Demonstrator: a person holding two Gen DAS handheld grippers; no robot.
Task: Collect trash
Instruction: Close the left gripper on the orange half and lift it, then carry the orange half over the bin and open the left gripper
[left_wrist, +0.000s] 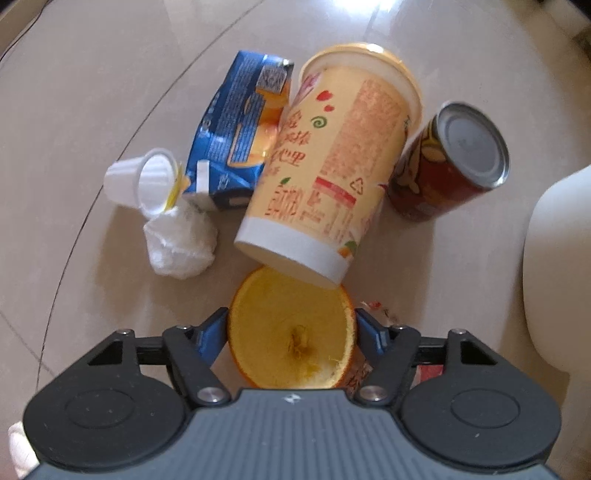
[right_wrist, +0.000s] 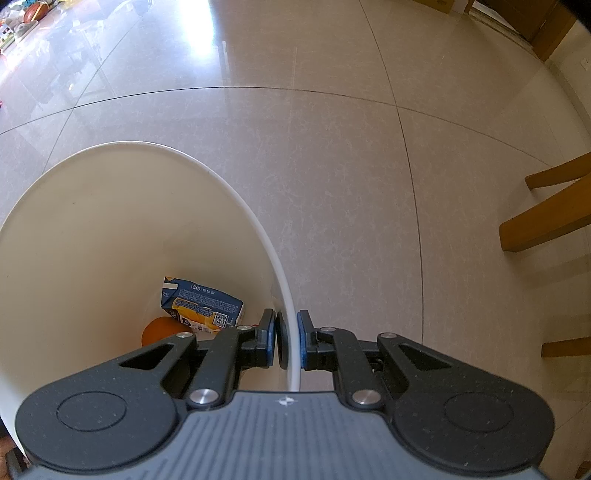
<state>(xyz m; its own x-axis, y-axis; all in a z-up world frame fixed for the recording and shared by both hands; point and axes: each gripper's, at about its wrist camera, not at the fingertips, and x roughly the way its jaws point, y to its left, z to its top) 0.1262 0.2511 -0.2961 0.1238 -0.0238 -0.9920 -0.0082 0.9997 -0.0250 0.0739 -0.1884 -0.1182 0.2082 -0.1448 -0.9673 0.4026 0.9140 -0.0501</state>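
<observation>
Left hand-held gripper (left_wrist: 291, 332) pointing down, fingers flanking orange half (left_wrist: 291, 332).

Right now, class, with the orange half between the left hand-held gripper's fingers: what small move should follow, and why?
Probably close the left hand-held gripper fully, then lift. Its blue pads flank the orange half, and the right hand-held gripper holds the bin rim ready.
</observation>
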